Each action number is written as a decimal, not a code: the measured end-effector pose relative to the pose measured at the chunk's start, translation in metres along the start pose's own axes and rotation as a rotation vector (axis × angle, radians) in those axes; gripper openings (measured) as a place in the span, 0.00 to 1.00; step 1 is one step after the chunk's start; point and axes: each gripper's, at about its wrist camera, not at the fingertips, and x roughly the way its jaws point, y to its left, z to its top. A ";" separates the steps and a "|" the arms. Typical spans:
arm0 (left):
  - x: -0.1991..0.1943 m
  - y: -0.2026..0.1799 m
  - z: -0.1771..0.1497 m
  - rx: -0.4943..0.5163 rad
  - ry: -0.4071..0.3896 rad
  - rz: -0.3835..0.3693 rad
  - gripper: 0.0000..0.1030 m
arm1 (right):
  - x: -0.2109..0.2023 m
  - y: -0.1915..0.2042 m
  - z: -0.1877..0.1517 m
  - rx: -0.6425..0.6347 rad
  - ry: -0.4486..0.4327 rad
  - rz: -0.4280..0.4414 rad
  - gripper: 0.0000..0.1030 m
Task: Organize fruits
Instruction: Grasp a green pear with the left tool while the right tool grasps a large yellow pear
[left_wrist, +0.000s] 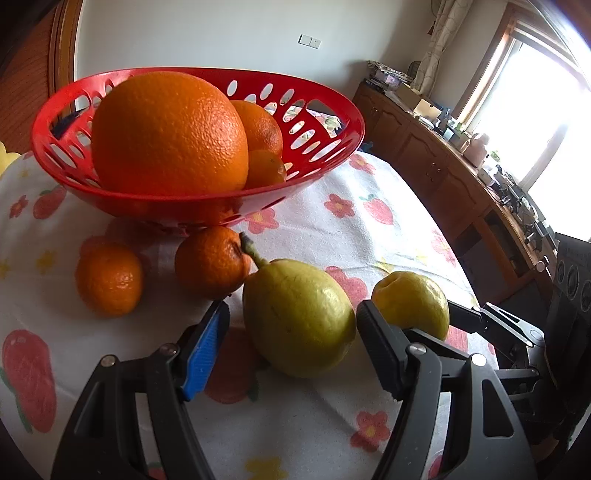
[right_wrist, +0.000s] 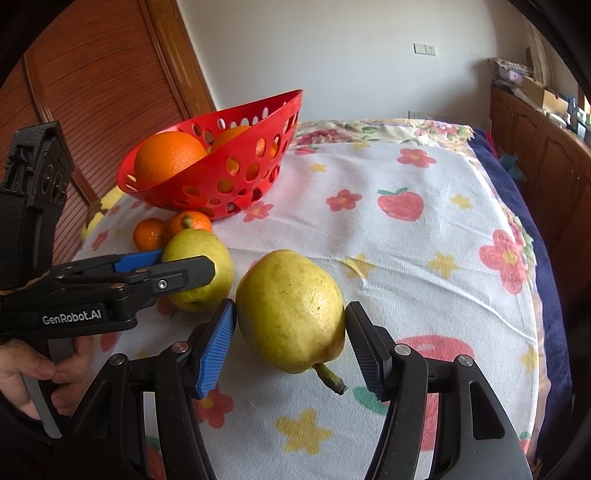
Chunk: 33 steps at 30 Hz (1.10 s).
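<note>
Two yellow-green pears lie on the flowered cloth. The left gripper (left_wrist: 291, 308) straddles one pear (left_wrist: 299, 317). Its black pad touches the fruit, while a strip of cloth shows between the blue pad (left_wrist: 207, 350) and the fruit, so it is open. The right gripper (right_wrist: 291, 305) is shut on the other pear (right_wrist: 291, 310), both pads against its sides, stem toward the camera. That pear rests on the cloth. A red perforated basket (left_wrist: 332, 99) behind holds a large orange (left_wrist: 166, 133) and smaller oranges. Two mandarins (left_wrist: 109, 278) (left_wrist: 210, 262) sit on the cloth before the basket.
The round table's cloth (right_wrist: 406, 258) stretches bare to the right of the pears. A wooden door (right_wrist: 92, 92) stands behind the basket, and a cluttered wooden cabinet (left_wrist: 443, 173) runs along the right wall. A hand (right_wrist: 22, 373) grips the left gripper's handle.
</note>
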 end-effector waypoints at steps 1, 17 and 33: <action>0.001 -0.001 -0.001 0.004 -0.001 0.000 0.69 | 0.000 0.000 0.000 0.000 0.000 0.000 0.62; -0.008 -0.003 -0.003 0.082 0.001 -0.017 0.61 | 0.005 0.001 0.003 -0.001 0.013 -0.005 0.62; -0.052 0.008 -0.013 0.149 -0.053 0.021 0.61 | 0.021 0.006 0.000 0.002 0.041 -0.032 0.61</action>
